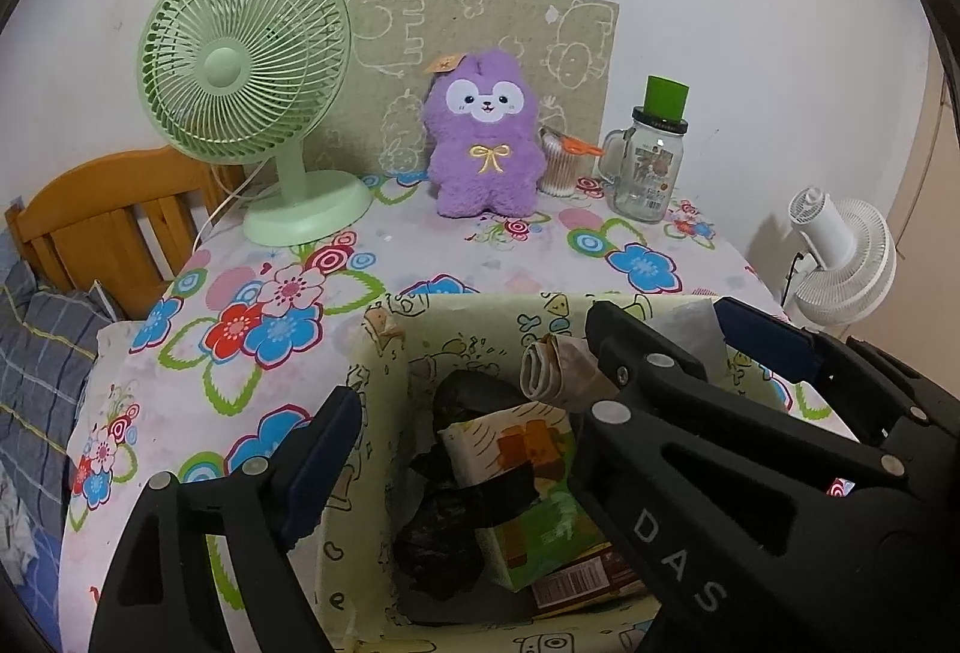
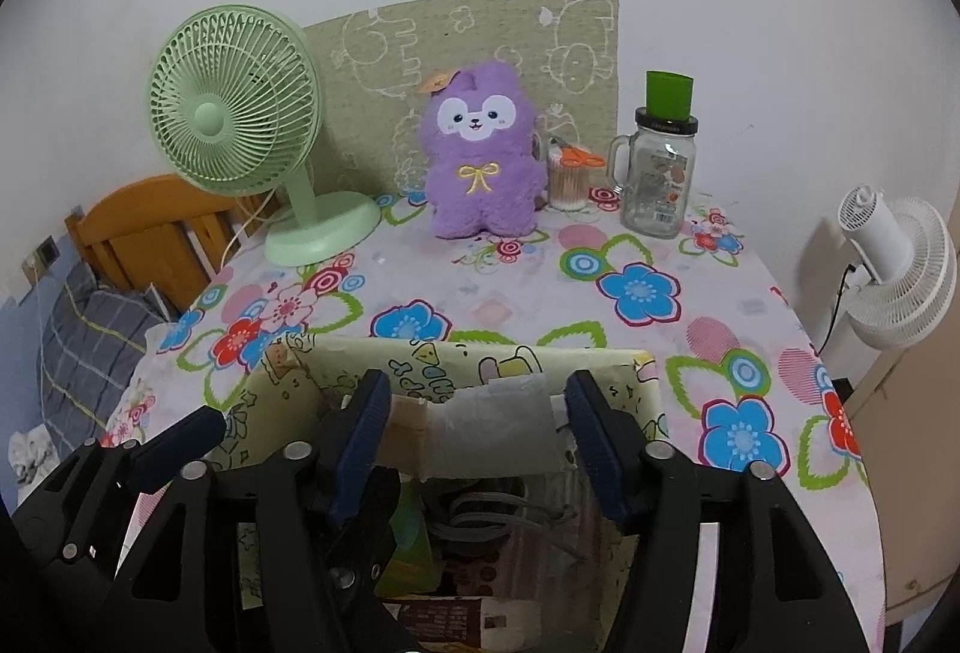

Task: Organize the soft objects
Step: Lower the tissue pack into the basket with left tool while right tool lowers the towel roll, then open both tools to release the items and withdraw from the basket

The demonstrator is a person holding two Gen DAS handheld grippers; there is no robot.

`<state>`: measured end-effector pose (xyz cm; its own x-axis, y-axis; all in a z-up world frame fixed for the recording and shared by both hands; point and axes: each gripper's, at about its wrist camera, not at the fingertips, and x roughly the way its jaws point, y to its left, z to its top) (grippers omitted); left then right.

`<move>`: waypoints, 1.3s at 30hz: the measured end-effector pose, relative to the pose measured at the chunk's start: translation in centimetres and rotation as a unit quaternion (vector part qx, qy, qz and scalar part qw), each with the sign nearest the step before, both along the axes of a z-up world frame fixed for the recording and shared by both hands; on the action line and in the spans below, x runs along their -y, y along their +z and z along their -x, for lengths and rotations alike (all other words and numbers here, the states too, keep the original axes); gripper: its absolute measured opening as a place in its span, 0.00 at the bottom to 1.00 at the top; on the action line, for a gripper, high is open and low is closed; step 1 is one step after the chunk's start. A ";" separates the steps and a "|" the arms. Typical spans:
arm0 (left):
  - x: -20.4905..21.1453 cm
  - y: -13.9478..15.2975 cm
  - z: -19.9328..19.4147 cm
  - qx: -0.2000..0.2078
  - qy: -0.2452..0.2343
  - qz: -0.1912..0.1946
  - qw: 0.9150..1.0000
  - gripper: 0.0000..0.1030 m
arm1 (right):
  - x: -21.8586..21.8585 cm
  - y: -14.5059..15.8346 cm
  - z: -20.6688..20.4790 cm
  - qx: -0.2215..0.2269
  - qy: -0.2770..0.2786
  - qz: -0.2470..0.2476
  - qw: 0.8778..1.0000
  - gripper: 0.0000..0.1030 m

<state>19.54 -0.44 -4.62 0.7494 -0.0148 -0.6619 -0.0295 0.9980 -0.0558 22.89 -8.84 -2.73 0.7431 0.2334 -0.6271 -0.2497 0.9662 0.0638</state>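
Observation:
A purple plush toy (image 1: 483, 137) stands upright at the back of the flowered table, also in the right wrist view (image 2: 480, 155). A pale green patterned box (image 1: 384, 353) sits at the near edge and holds black bags, packets and paper; it also shows in the right wrist view (image 2: 480, 353). My left gripper (image 1: 474, 407) is open over the box, empty. My right gripper (image 2: 474, 431) is open over the box's right part, empty; it shows in the left wrist view (image 1: 660, 335).
A green desk fan (image 1: 252, 83) stands at the back left. A cotton-swab tub with orange scissors (image 1: 561, 164) and a glass jar with a green lid (image 1: 651, 155) stand right of the plush. A white fan (image 1: 840, 263) is off the table's right, a wooden headboard (image 1: 108, 215) left.

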 end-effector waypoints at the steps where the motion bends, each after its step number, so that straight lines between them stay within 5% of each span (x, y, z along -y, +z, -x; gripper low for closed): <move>1: -0.1 0.0 0.0 0.000 0.000 0.000 1.000 0.84 | -0.1 -0.1 0.0 0.000 0.002 -0.001 1.000 0.76; 10: -0.2 -0.2 0.8 0.000 -0.002 -0.001 1.000 0.84 | 0.1 0.1 1.4 0.008 0.001 -0.002 1.000 0.91; 30: 0.8 1.1 4.4 0.024 -0.015 0.000 1.000 0.86 | 1.4 1.4 5.4 0.019 -0.015 0.002 1.000 0.91; 39: 1.3 1.2 5.8 0.035 -0.023 -0.004 0.999 0.96 | 2.7 1.5 6.9 0.022 -0.034 -0.001 0.999 0.91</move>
